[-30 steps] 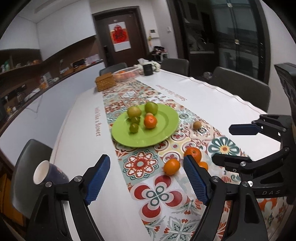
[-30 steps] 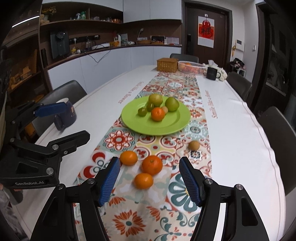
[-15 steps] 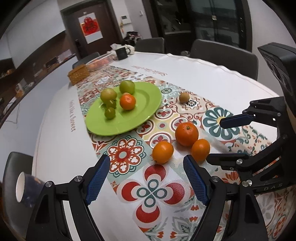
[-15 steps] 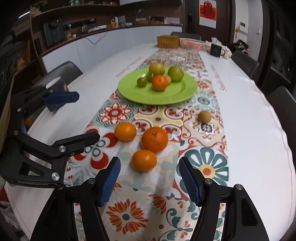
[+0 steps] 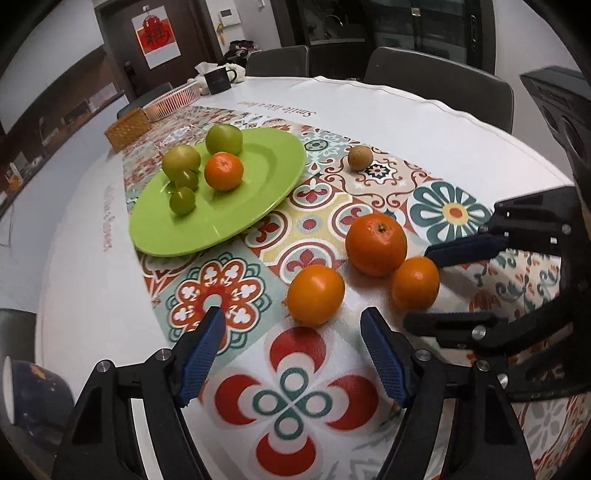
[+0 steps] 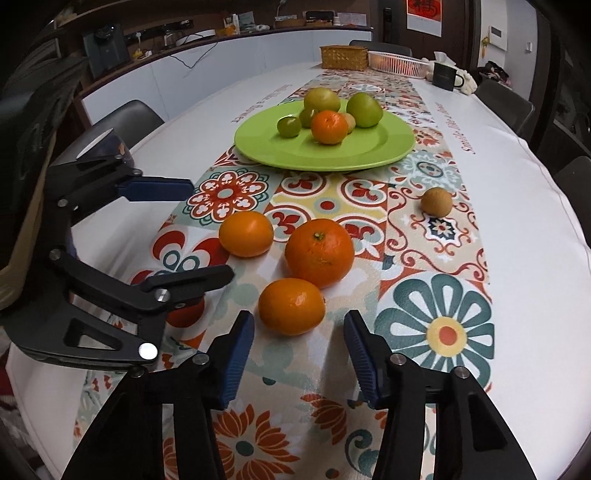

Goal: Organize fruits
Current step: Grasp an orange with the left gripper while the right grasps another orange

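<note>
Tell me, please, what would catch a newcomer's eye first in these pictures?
Three loose oranges cluster on the bright floral table runner, just ahead of both open hand-held grippers, the left hand-held gripper and the right hand-held gripper. Behind them a lime-green plate holds green fruits and one orange; a small brown fruit sits alone to the right.

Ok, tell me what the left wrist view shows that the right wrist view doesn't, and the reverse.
Only the left wrist view: the dark glass doors behind the chairs, and the right gripper, open, seen from the side.

Only the right wrist view: the counter with shelves along the wall, and the left gripper, open, seen from the side.

Both: the green plate of fruit, three loose oranges, one small brown fruit, the wicker box and the black mug.
</note>
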Tool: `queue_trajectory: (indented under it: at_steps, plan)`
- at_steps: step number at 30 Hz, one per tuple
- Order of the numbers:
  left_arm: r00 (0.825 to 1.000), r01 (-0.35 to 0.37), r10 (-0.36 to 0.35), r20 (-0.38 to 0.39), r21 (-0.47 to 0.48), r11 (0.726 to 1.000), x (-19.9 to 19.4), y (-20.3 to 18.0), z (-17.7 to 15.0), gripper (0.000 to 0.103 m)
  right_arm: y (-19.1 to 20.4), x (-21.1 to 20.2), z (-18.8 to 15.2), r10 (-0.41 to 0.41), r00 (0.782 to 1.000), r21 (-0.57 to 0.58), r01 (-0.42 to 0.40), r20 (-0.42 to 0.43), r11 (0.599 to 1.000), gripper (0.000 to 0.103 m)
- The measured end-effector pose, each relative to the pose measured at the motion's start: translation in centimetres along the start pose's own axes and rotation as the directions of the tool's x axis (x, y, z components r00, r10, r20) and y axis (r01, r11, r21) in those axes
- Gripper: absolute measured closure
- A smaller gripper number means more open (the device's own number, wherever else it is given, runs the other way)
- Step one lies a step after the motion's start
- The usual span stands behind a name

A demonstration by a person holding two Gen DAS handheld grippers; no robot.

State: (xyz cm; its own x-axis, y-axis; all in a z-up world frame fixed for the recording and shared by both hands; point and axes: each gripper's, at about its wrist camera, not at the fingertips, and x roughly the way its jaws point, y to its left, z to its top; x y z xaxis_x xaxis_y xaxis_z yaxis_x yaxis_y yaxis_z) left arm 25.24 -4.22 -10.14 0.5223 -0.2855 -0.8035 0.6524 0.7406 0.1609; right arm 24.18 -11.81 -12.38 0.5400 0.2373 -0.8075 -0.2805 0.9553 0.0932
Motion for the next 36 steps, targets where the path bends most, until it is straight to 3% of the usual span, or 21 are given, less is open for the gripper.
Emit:
queue_trajectory:
  at_steps: [4, 7, 15, 28, 36]
  plan:
    - [1.000, 0.010, -0.010, 0.002, -0.015, 1.000, 0.7, 0.0, 0.7, 0.030, -0.1, 0.1, 0.2, 0.016, 1.000, 0.001, -0.016, 0.004, 1.000, 0.059]
    - [1.000, 0.028, -0.028, 0.001, -0.025, 0.999, 0.9, -0.2, 1.0, 0.036, -0.2, 0.1, 0.3, 0.037, 0.999, 0.006, -0.037, 0.008, 0.999, 0.066]
    - [0.999, 0.045, -0.047, -0.019, -0.069, 0.997, 1.7, -0.4, 0.8, 0.068, -1.0, -0.1, 0.2, 0.035, 0.999, 0.040, -0.036, 0.015, 0.999, 0.066]
    - [0.998, -0.054, 0.058, 0.011, -0.236, 0.970, -2.1, -0.3, -0.1, 0.068, -1.3, -1.4, 0.0, 0.044, 0.998, 0.054, -0.046, 0.044, 0.997, 0.066]
    - [0.995, -0.076, 0.094, 0.043, -0.310, 0.948, -5.1, -0.5, -0.4, 0.068, -1.0, -3.6, 0.0, 0.056, 0.995, 0.045, -0.060, 0.087, 0.997, 0.066]
